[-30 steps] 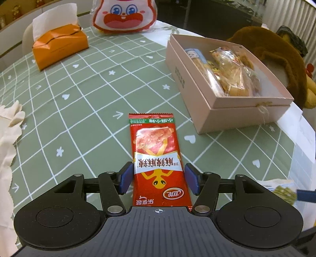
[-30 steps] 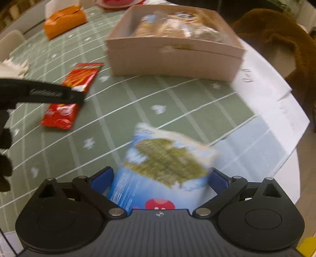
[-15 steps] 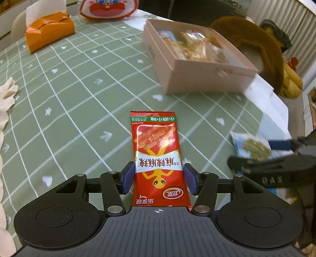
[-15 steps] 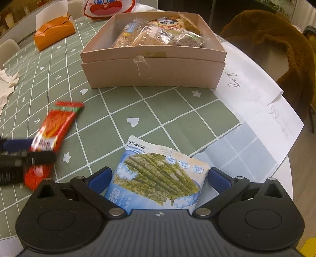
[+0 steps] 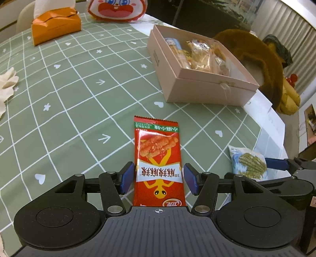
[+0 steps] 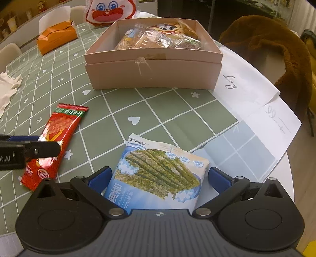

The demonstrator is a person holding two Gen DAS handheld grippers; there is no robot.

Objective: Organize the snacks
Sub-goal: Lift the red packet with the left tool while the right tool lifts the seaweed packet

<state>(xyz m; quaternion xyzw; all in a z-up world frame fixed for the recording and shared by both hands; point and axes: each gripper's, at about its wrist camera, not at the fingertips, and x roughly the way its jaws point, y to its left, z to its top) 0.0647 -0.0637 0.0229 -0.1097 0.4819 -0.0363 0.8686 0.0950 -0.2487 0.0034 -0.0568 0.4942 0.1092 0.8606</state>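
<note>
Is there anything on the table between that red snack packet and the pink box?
Nothing. In the left wrist view, only bare green checked tablecloth lies between the red packet and the pink box; the right wrist view agrees.

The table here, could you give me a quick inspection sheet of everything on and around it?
Surface: round table under a green grid tablecloth; white sheets of paper at its edge.
Job's things: red snack packet and blue seaweed snack bag lie flat on the cloth; open pink box already holds several wrapped snacks.
Clutter: orange tissue box, cartoon-face bag, crumpled white cloth.
Grippers: left gripper open, straddling the red packet; right gripper open around the seaweed bag.
Cables: nothing seen.
Surroundings: brown fluffy garment draped beside the table.
</note>
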